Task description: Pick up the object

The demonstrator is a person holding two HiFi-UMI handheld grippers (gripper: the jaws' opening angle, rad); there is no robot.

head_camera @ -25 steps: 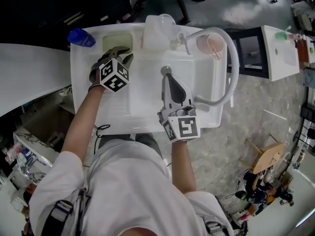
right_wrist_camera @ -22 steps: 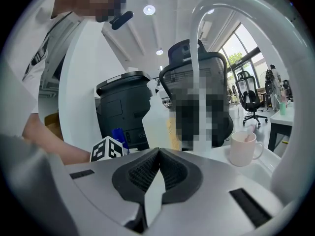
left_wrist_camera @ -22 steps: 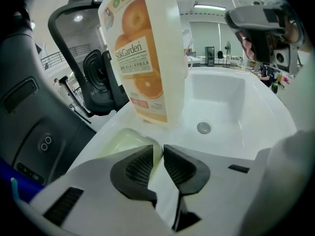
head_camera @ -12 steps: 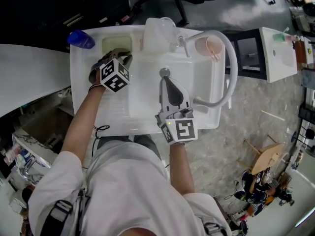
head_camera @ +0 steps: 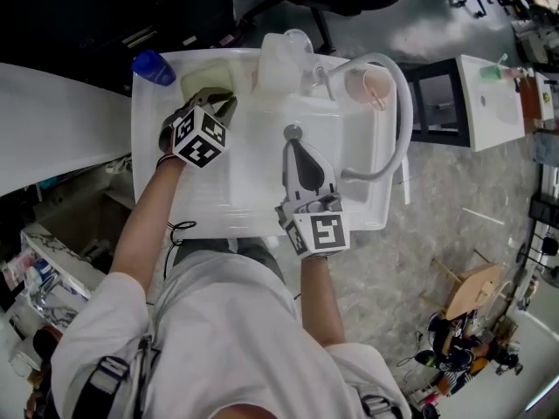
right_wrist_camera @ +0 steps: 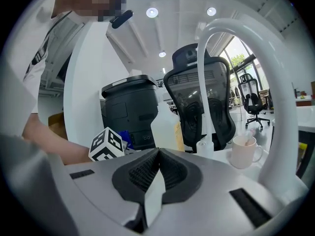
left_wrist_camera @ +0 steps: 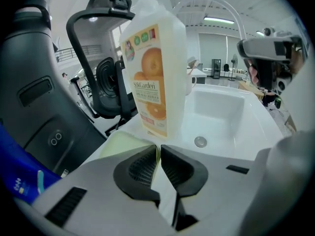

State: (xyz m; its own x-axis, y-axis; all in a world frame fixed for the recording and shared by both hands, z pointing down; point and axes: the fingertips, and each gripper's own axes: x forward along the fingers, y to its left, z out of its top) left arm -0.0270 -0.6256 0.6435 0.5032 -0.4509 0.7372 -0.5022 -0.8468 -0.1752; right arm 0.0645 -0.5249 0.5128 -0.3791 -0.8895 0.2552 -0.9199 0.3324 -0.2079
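Sponge (head_camera: 205, 80), pale yellow, lies on the far left ledge of the sink (head_camera: 262, 190), just beyond the left gripper (head_camera: 220, 103), whose jaws are pressed together on nothing. Judged soft, light and possibly wet; take it across its narrow sides. The right gripper (head_camera: 294, 134) is likewise closed and empty, over the basin. Far side: bottle (head_camera: 278, 59), fill level unclear. The mug (head_camera: 371, 83), far right, holds a thin pinkish item.
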